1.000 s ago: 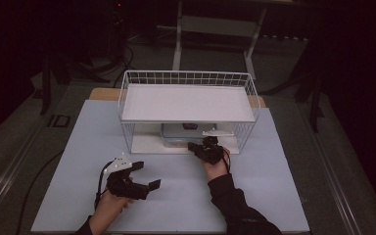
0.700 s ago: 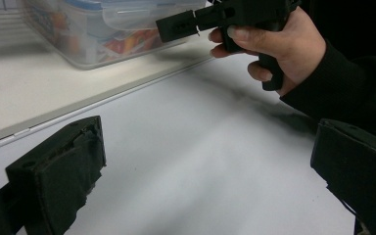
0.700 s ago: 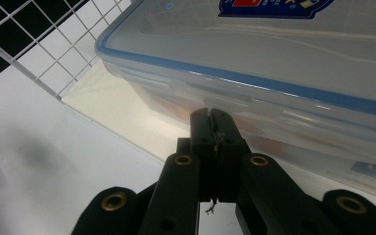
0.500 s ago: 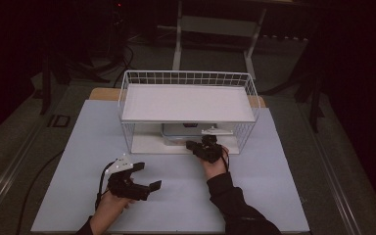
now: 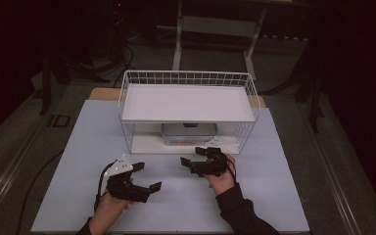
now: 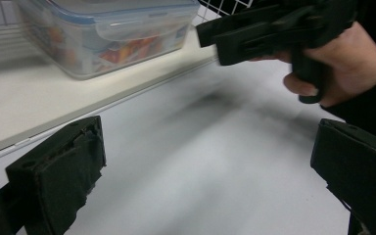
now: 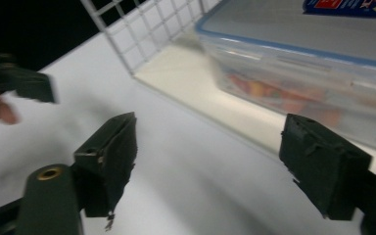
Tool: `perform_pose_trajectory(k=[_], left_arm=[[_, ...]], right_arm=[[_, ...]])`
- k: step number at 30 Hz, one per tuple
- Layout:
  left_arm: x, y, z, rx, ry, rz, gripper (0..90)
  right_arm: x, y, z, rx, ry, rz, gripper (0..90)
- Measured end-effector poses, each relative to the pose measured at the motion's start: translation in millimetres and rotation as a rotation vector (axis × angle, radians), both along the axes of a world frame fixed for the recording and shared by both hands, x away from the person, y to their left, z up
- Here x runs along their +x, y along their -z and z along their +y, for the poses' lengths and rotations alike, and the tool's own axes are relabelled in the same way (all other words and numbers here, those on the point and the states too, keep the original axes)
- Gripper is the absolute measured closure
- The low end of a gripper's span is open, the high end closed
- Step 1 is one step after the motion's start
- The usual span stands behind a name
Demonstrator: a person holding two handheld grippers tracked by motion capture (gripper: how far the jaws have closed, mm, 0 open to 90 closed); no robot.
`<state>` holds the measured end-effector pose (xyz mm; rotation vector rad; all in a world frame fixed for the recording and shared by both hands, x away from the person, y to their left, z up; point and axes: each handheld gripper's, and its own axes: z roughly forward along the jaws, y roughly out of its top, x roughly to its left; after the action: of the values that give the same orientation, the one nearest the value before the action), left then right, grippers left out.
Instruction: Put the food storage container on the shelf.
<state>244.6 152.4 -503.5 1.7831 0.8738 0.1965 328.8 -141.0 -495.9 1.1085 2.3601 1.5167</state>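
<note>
clear plastic box (image 7: 318, 73) with a blue-rimmed lid, orange and red stuff inside. white wire rack (image 5: 188, 105), pale blue-white table (image 5: 73, 147), black grippers (image 5: 203, 164).

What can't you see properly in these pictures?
- Box: in the high view the rack's top shelf hides most of it.
- What is inside the box: in the left gripper view just colourful shapes through cloudy plastic; too blurred to name.
- Blue label on the lid: cut off by the top edge of the right gripper view.
- Right tool: smeared by motion in the left gripper view; its jaws have just been opening, nothing between them.
</note>
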Motion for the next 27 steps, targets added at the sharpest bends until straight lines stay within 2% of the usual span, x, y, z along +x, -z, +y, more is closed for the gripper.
perform_pose_trajectory(k=[2,11,13,27], left_arm=[[-0.3,-0.3,-0.7,-0.001,0.004,0.0,0.0],[-2.4,-1.7,0.4,-0.001,0.011,-0.011,0.0],[-2.2,-1.8,1.5,-0.004,0.01,-0.011,0.0],[-8.8,-3.9,3.9,0.0,0.017,-0.014,0.0]], right_arm=[[-6.6,-1.5,-5.8,-0.004,-0.009,-0.001,17.3],[-34.1,-11.5,-30.8,0.031,0.018,-0.033,17.6],[-39.8,-12.4,-35.1,0.018,0.023,-0.052,17.6],[-60.5,-4.1,-65.4,0.018,0.066,-0.054,17.4]])
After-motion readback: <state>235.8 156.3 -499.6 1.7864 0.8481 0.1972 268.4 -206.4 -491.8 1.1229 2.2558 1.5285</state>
